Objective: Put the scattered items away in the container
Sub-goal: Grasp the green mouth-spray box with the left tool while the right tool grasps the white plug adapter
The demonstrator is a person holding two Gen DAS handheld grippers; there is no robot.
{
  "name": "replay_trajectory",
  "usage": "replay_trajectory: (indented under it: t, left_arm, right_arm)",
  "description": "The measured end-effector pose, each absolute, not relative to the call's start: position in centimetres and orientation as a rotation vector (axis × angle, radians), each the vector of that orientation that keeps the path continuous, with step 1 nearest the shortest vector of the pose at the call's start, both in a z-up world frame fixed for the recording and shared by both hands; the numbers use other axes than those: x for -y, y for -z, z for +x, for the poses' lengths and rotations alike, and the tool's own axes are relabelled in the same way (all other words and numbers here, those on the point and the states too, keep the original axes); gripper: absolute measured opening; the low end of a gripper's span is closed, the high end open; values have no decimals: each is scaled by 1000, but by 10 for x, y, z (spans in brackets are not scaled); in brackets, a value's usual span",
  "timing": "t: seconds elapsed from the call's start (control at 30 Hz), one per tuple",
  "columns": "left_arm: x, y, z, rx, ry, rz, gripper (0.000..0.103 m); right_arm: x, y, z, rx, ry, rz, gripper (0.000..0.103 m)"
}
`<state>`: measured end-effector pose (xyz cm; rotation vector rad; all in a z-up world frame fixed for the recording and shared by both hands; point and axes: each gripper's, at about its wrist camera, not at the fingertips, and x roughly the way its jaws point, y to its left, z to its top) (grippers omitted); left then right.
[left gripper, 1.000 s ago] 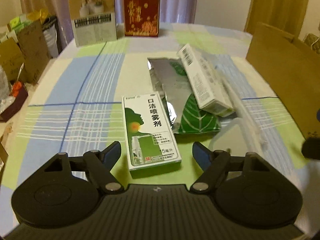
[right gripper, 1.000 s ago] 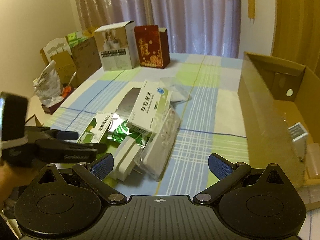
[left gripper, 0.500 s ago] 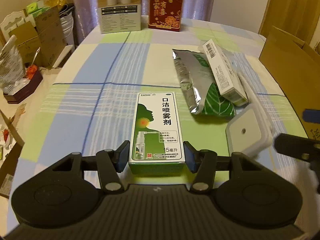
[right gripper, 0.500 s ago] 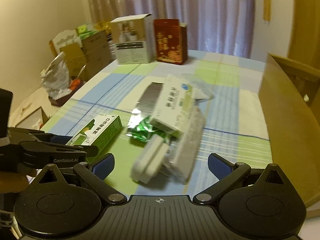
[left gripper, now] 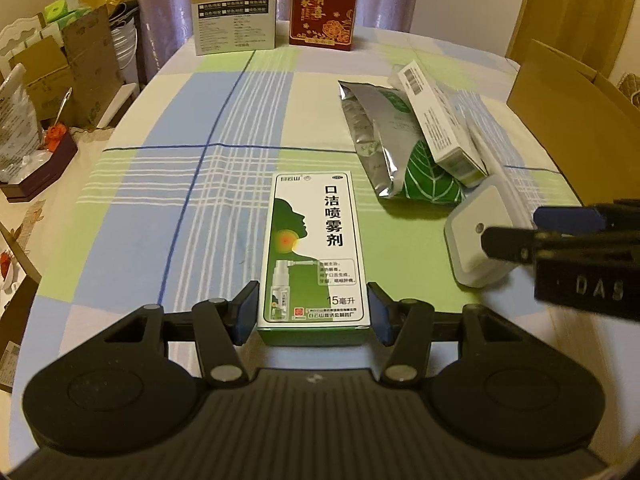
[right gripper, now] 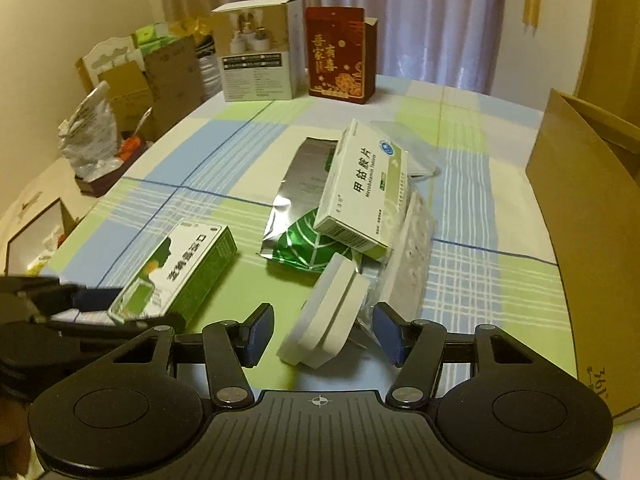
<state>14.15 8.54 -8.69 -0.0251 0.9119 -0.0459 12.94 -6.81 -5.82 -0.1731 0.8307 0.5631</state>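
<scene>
From my left wrist, the spray box point(left gripper: 314, 252) lies flat on the tablecloth point(left gripper: 192, 184), its long axis running straight away from me. My left gripper point(left gripper: 313, 318) straddles its near end, pads just beside both long sides; whether they press yet, I cannot tell.

From my right wrist, my right gripper point(right gripper: 323, 334) stands apart around the near end of the white case point(right gripper: 326, 320), not touching. The cardboard box point(right gripper: 580, 200) waits to the right, nearer this hand.
</scene>
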Motion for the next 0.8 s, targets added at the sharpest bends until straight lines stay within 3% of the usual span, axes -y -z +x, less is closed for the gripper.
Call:
replay_trajectory:
  t: [0.13, 0.33, 0.43, 0.57, 0.7, 0.8]
  left_arm:
    - [-84, 90, 143, -922, 48, -15, 51]
    - [-82, 92, 143, -926, 44, -7, 52]
    - [-82, 93, 143, -935, 42, -2, 52]
    - [-79, 93, 144, -939, 43, 16, 52]
    - [-76, 93, 143, -929, 45, 26, 68]
    - [-76, 93, 143, -920, 34, 35, 72]
  right_arm:
    - [76, 56, 124, -836, -543, -136, 51]
    - [73, 64, 130, -859, -547, -107, 49]
    - [73, 65, 135, -872, -560, -88, 34]
    - [78, 62, 133, -881, -580, -81, 31]
    - [94, 54, 119, -883, -600, -110, 30]
    - [107, 53, 104, -885, -614, -171, 30]
